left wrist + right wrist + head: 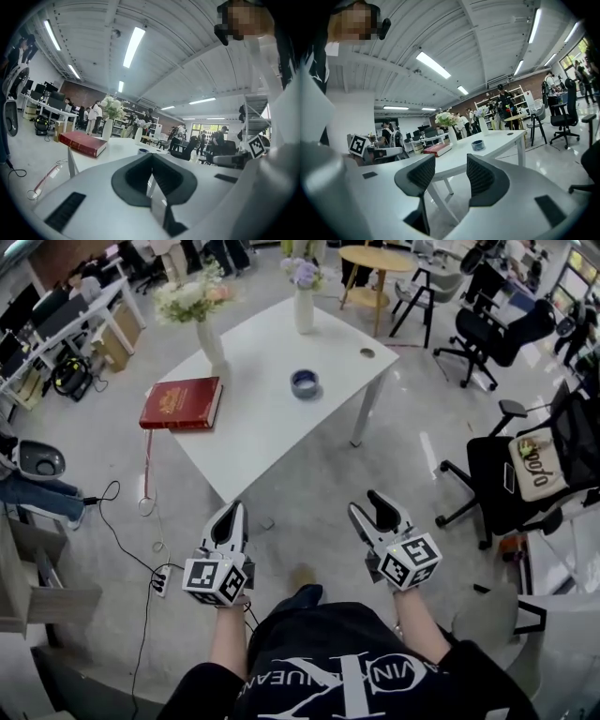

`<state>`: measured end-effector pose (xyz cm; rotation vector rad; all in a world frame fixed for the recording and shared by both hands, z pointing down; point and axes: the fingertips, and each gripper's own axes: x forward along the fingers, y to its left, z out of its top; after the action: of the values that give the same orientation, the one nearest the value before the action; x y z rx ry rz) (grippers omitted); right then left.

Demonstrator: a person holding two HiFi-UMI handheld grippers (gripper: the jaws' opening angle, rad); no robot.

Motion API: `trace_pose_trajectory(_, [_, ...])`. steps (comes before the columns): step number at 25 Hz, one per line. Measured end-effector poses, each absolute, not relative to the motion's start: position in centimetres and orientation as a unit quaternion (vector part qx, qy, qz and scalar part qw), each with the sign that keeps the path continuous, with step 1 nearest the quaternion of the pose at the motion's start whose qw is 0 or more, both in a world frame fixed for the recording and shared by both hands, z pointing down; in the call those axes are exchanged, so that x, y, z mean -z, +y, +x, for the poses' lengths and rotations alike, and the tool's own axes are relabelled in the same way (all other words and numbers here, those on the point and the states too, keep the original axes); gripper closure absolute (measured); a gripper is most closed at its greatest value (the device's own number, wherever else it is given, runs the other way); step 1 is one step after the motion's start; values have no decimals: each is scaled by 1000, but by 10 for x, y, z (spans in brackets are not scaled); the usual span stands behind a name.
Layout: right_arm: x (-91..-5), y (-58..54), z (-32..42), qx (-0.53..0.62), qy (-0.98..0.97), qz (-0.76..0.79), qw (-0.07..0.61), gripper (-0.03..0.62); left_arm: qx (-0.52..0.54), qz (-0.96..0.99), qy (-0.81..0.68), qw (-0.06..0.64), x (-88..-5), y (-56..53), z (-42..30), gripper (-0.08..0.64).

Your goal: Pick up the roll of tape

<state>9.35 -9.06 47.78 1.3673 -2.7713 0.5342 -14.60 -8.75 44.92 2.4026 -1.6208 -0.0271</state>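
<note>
- White worktop (265,439) stands on a pale, shiny floor (319,488), with its near corner just ahead of the two grippers. Neither gripper touches it.
- The roll of tape (304,383), blue-grey, lies flat on the worktop towards its far right side, well apart from both grippers.
- A red book (181,403) lies at the worktop's left edge, just beside a tall white vase (210,341) of pale flowers. A second vase (304,308) stands at the far edge, beyond the tape.
- The left gripper (233,509) is held out roughly level. Its jaws are closed together, pad against pad, with nothing between them.
- The right gripper (369,504) is beside it, also roughly level. Its jaws stand wide apart and hold nothing; between them I see only the worktop's leg and the floor.
- A black office chair (511,479) stands off to the right.
</note>
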Motion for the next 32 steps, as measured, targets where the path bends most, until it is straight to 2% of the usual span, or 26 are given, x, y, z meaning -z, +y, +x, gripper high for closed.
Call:
trace_pose_trajectory(12, [-478, -175, 62, -169, -883, 437, -4, 374, 8, 830, -544, 123, -454, -176, -171, 560])
trace_pose_trajectory(22, [-492, -215, 64, -191, -879, 436, 15, 371, -6, 826, -541, 158, -478, -207, -169, 560])
trace_pose_trajectory(32, [-496, -316, 46, -193, -893, 406, 28, 371, 4, 808, -568, 155, -477, -291, -186, 560])
